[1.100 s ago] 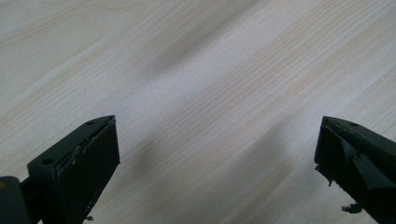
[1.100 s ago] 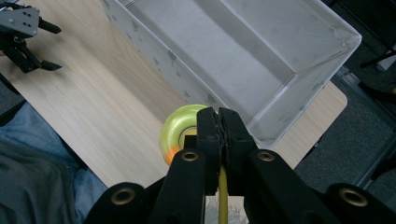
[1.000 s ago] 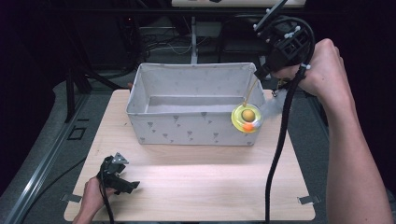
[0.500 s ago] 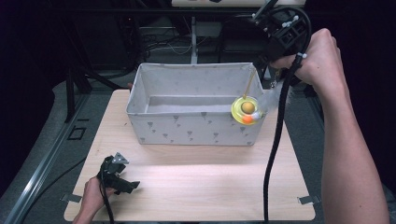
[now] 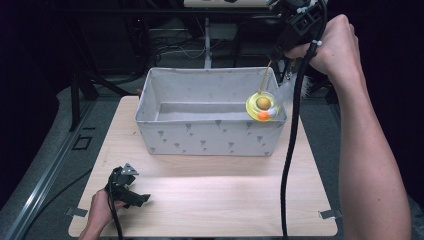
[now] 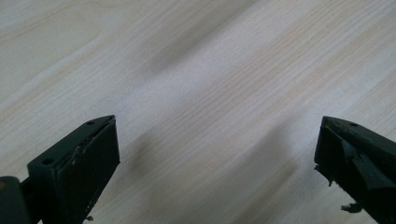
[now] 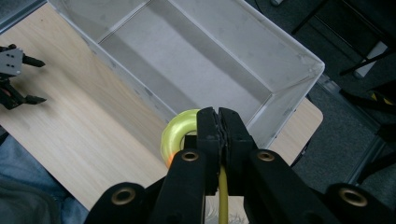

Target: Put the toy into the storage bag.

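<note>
Hanging from the right tool (image 5: 283, 48), whose jaws are pinched tight on a thin yellow stick (image 7: 223, 196), there's a yellow ring toy (image 5: 262, 104) with an orange ball and a white feathery bit, dangling over the right end of the grey fabric bin (image 5: 210, 131), just about at its front right corner. That bin sits open and upright on the light wood bench (image 5: 210, 200), toward the back. Down at the near left corner the left tool (image 5: 131, 192) rests low on the bench in the person's hand, jaws spread wide apart with just bare wood between them.
</note>
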